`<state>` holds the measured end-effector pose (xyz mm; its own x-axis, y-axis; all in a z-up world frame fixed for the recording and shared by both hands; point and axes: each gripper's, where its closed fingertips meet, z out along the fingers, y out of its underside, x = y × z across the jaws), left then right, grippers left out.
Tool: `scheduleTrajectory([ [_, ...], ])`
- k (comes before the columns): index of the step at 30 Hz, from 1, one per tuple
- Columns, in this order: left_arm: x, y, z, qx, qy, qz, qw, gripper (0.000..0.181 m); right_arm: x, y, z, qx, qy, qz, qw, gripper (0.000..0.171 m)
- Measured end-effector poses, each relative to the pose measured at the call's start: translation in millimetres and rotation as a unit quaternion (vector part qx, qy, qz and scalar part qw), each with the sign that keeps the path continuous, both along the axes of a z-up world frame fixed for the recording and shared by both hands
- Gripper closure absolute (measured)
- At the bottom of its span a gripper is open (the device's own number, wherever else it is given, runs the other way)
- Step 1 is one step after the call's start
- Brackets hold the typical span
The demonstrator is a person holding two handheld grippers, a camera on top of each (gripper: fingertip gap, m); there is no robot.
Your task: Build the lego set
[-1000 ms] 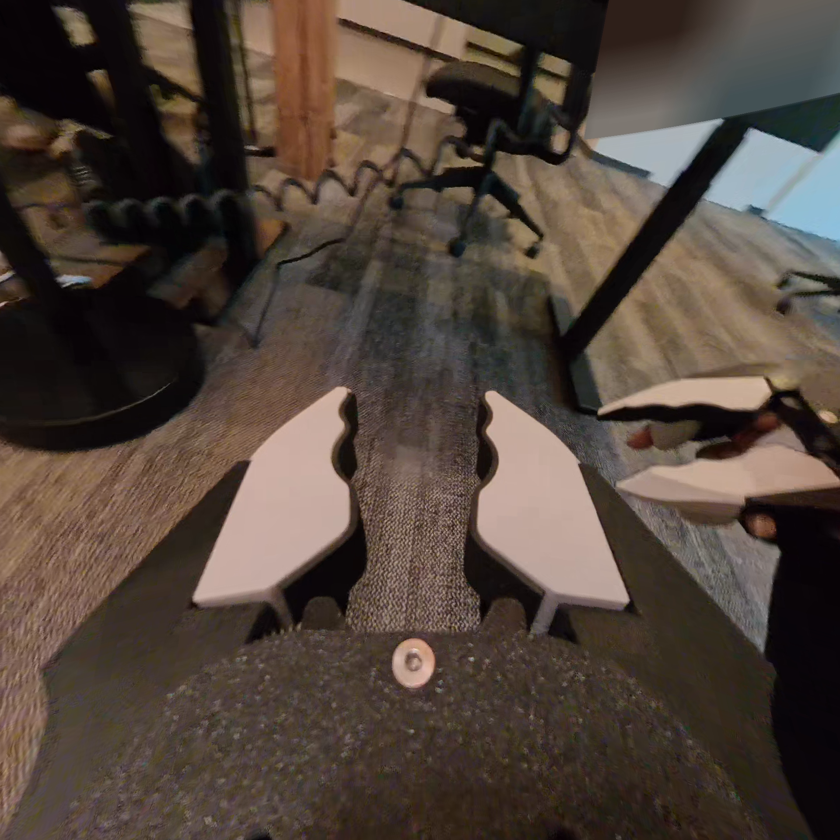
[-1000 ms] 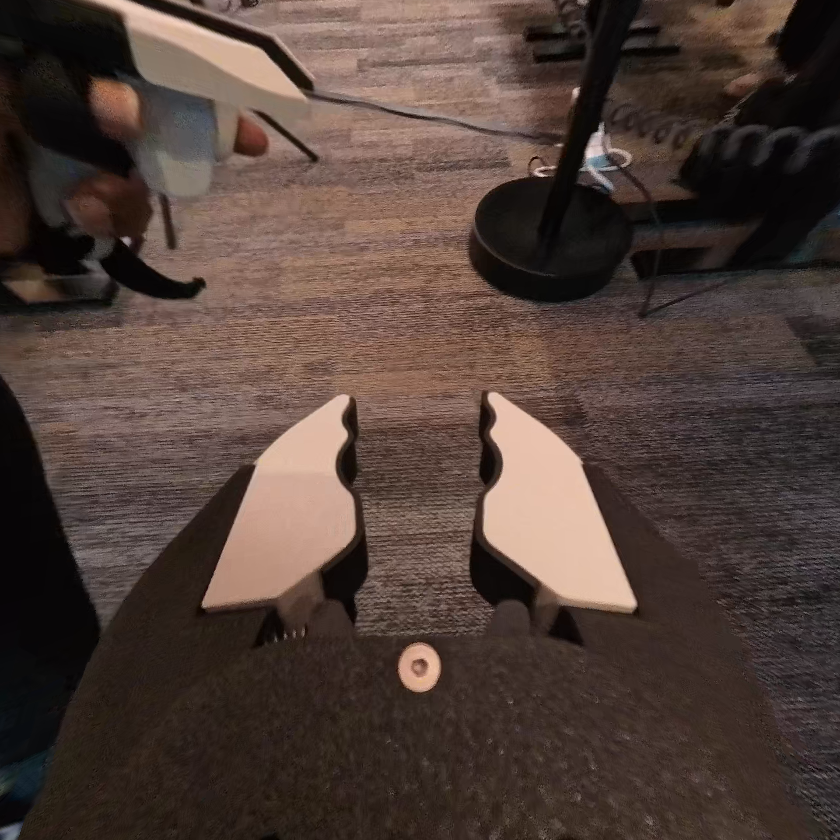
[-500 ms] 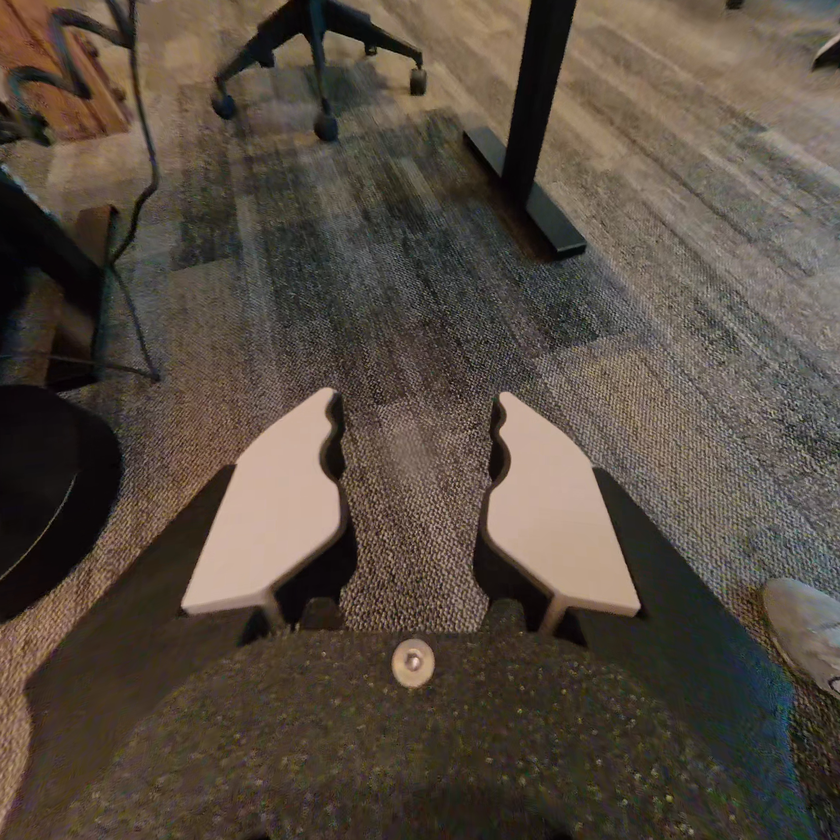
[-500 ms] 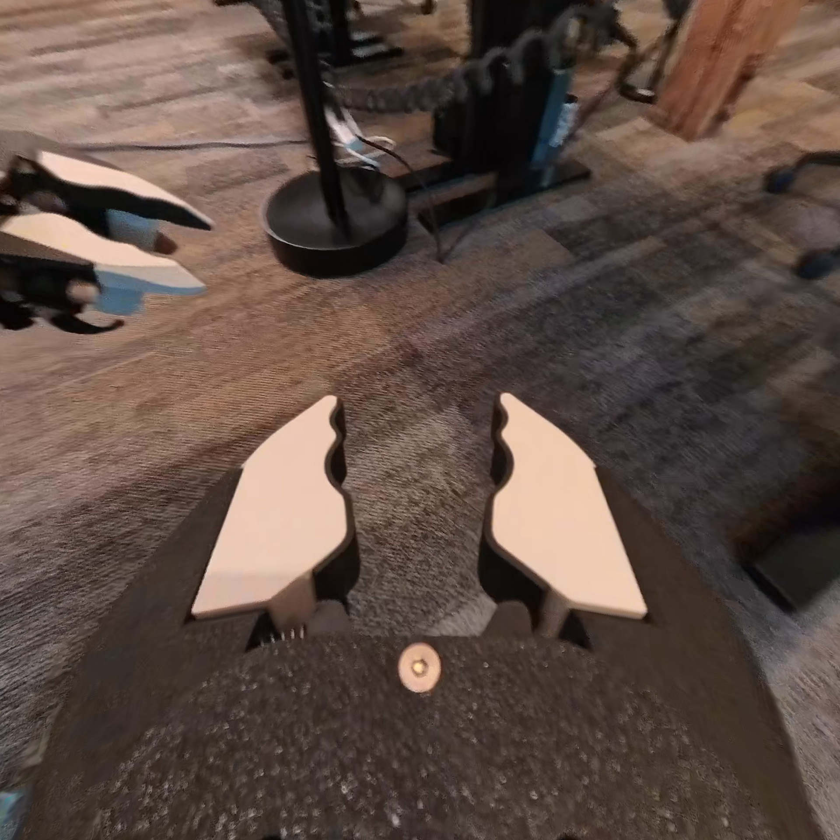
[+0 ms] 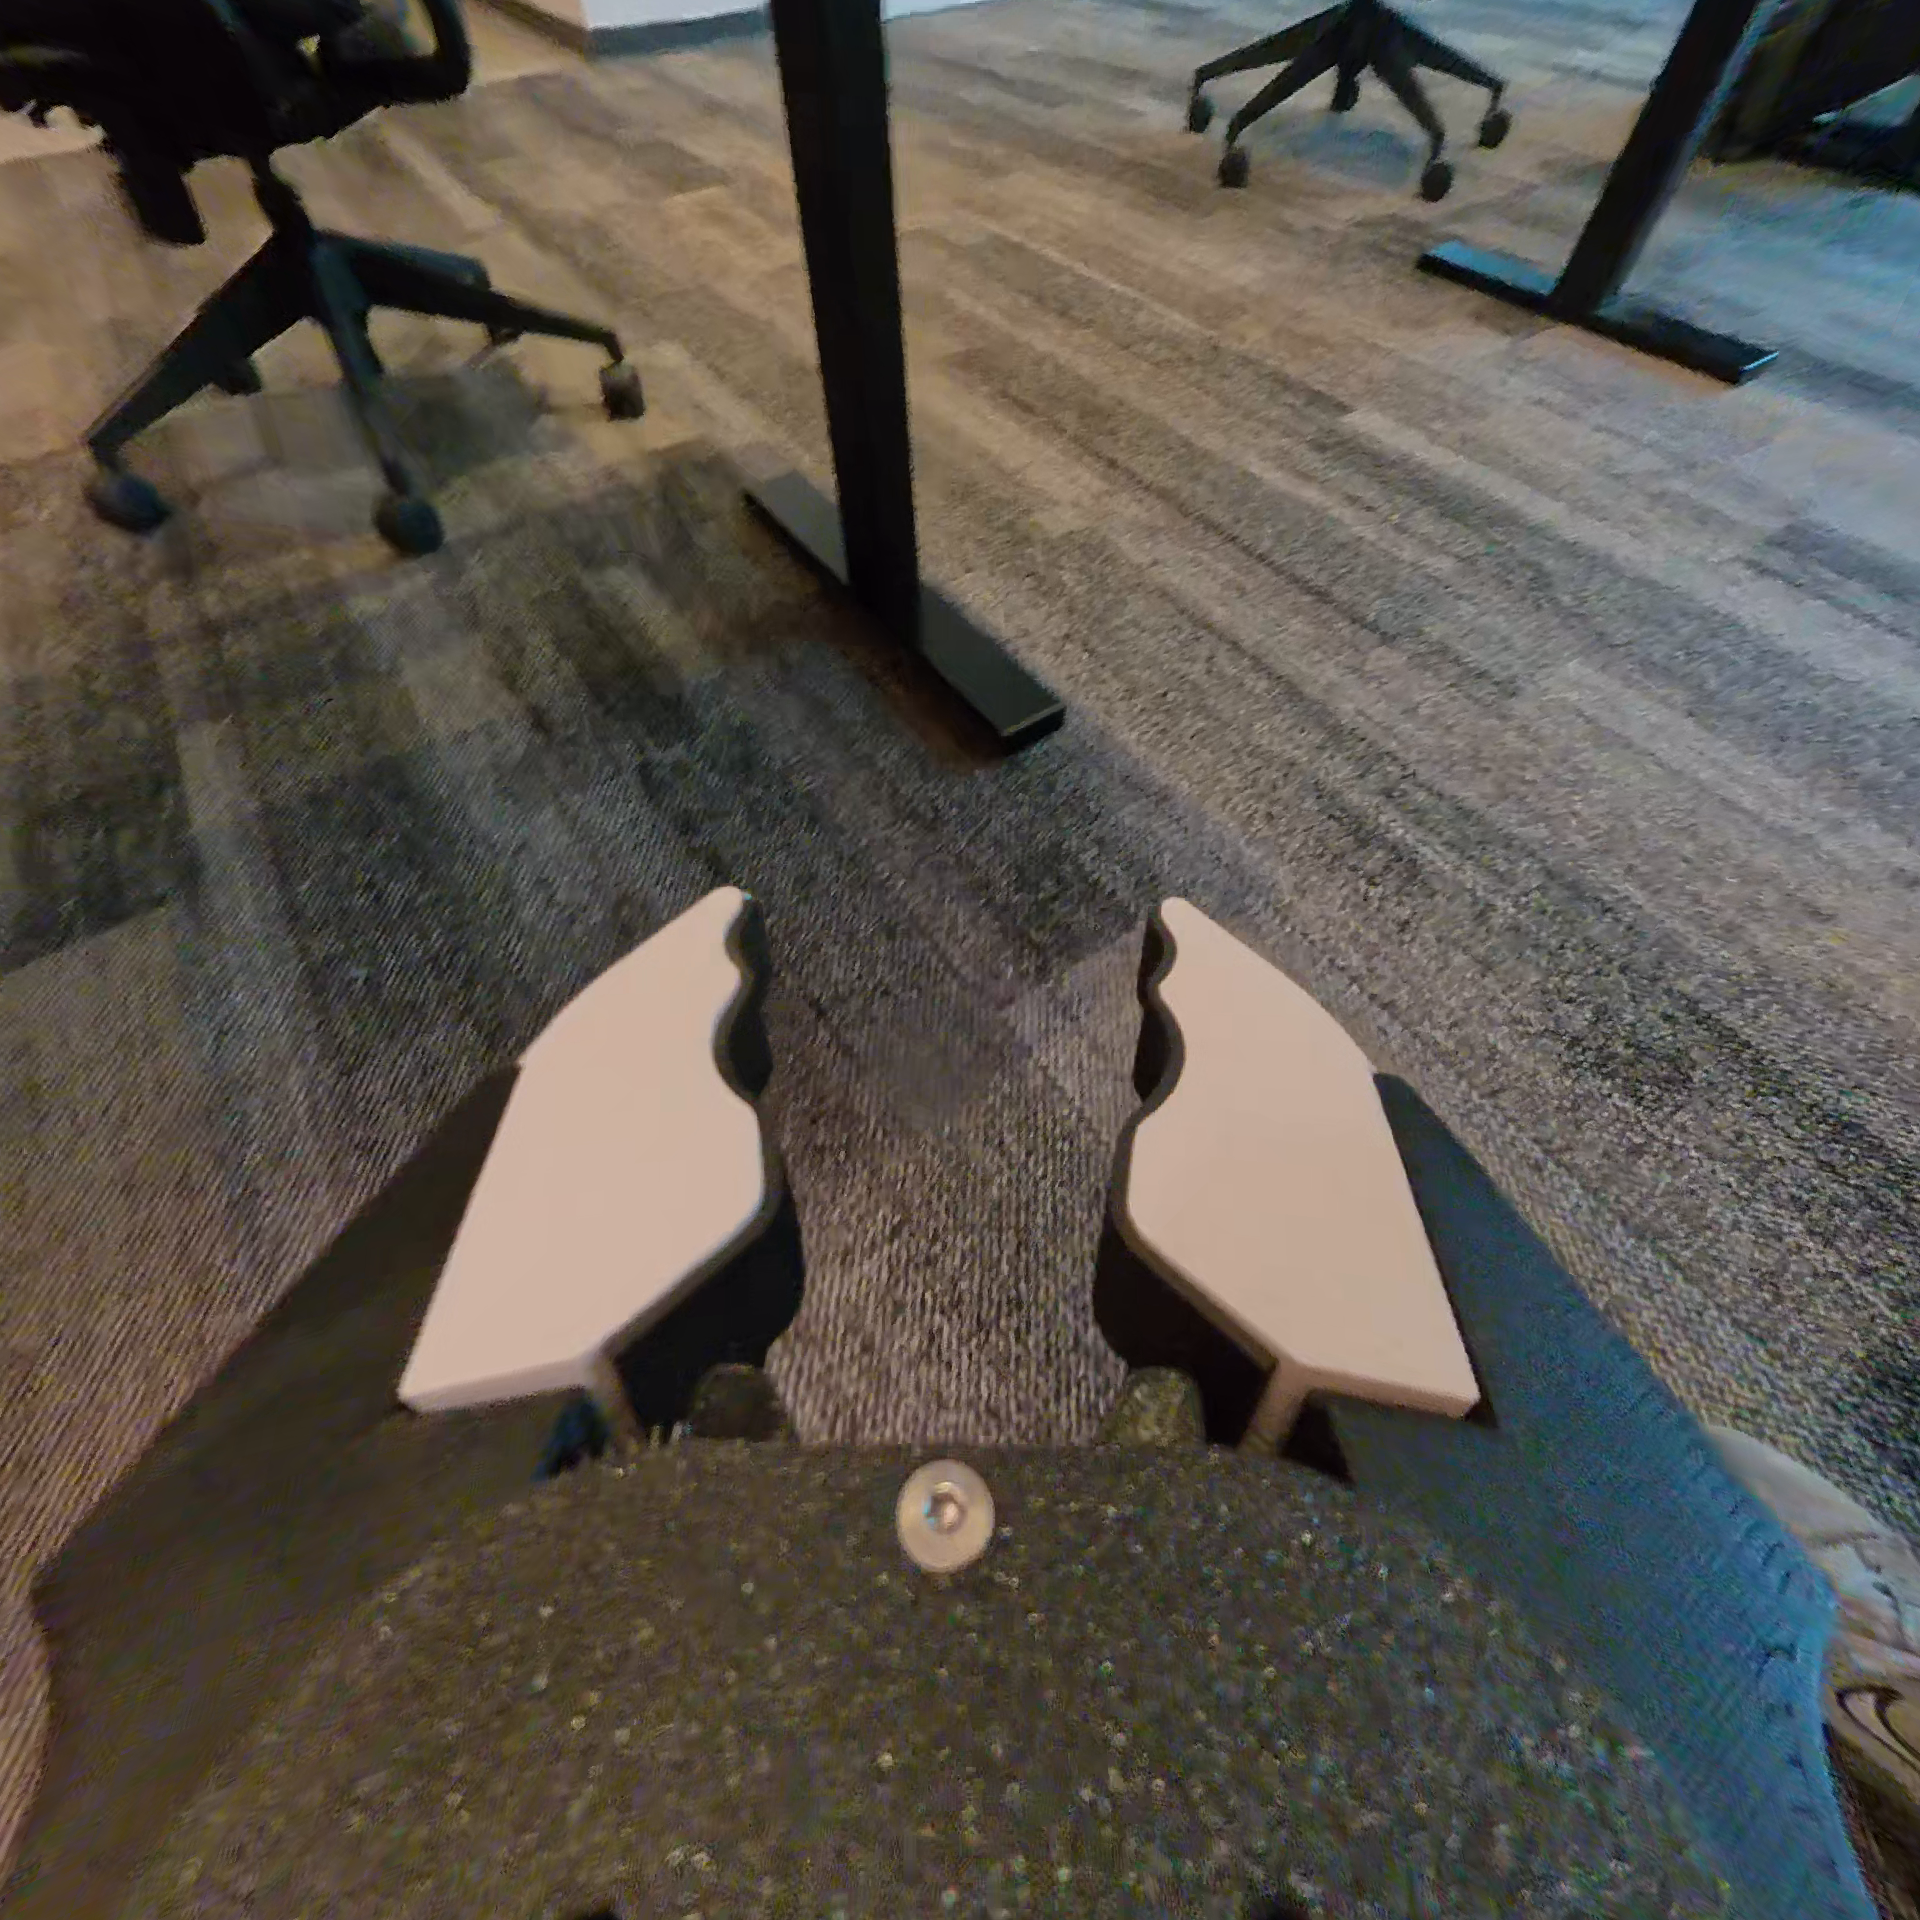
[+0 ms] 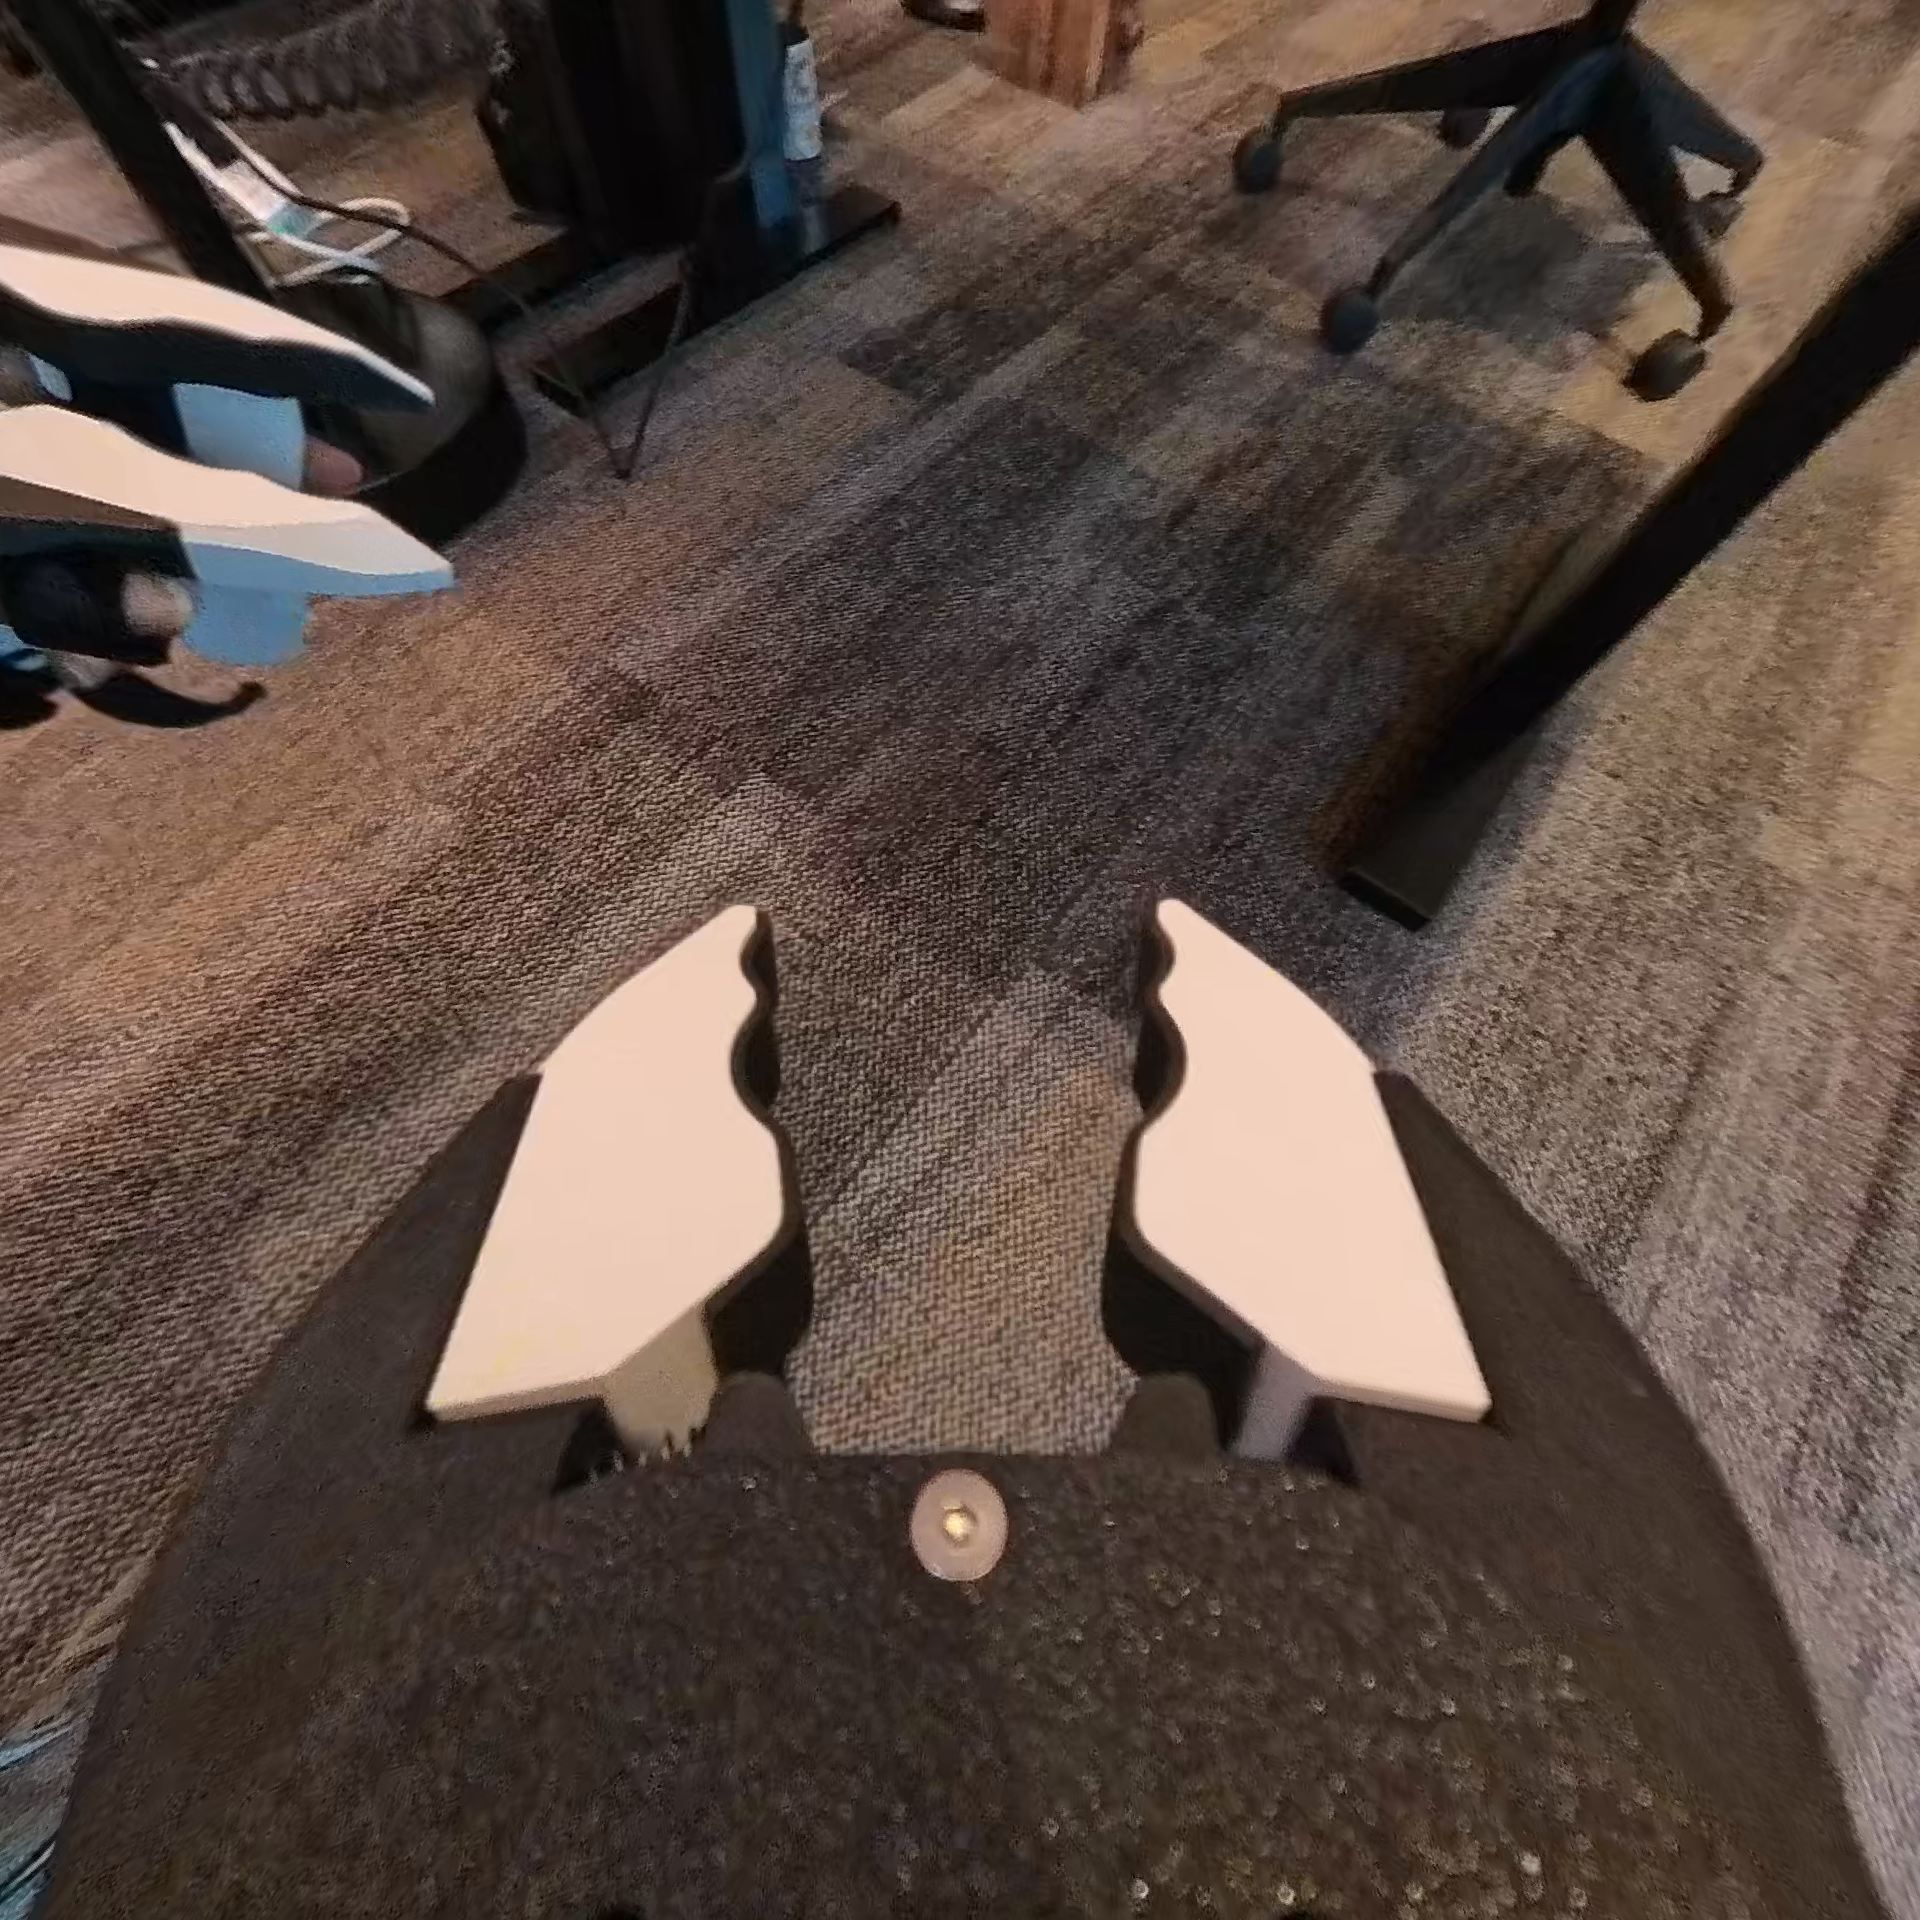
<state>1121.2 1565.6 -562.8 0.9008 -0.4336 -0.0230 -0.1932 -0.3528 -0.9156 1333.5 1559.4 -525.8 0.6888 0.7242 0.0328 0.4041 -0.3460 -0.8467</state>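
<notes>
Both wrist cameras have swung since a second ago: the black round stand base that sat at the left of the left view is gone, and a desk leg now fills its upper centre.

Grey-brown patterned carpet (image 5: 1351, 644) covers nearly all of both views, so both tools seem to hang low, aimed at the floor rather than a work surface. A black metal desk leg with a flat foot (image 5: 862, 343) rises at upper centre of the left view; a black five-wheeled office chair base (image 5: 343, 312) sits upper left.

Left gripper (image 5: 951, 935), white-faced fingers on a speckled black body, is spread with only carpet between. Right gripper (image 6: 956, 935) is likewise spread and empty.

No lego set or brick appears anywhere; I judge building has not begun, or the pieces lie out of frame.

No readable writing or brand shows.
</notes>
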Motion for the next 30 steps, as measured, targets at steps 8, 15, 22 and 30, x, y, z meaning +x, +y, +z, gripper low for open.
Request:
scheduleTrajectory([
  [8, 38.1, 24.5, 1.9, 0.004, -0.006, -0.032, 0.999, 0.114, 33.7, 16.0, -11.4, 0.000, -0.010, -0.039, 0.999, 0.104],
  [15, 23.6, 28.5, 4.9, 0.016, 0.008, -0.013, 1.000, 0.114, -0.4, 41.3, -17.7, 0.012, -0.006, -0.009, 1.000, 0.104],
  [22, -11.9, 17.6, -8.3, 0.005, 0.030, 0.014, 0.999, 0.115, -15.0, 50.2, -27.6, -0.005, -0.005, -0.012, 1.000, 0.104],
  [30, 34.6, 41.8, -24.2, 0.047, 0.002, -0.053, 0.997, 0.118, 7.6, 41.1, -25.1, -0.019, -0.011, -0.039, 0.999, 0.103],
])
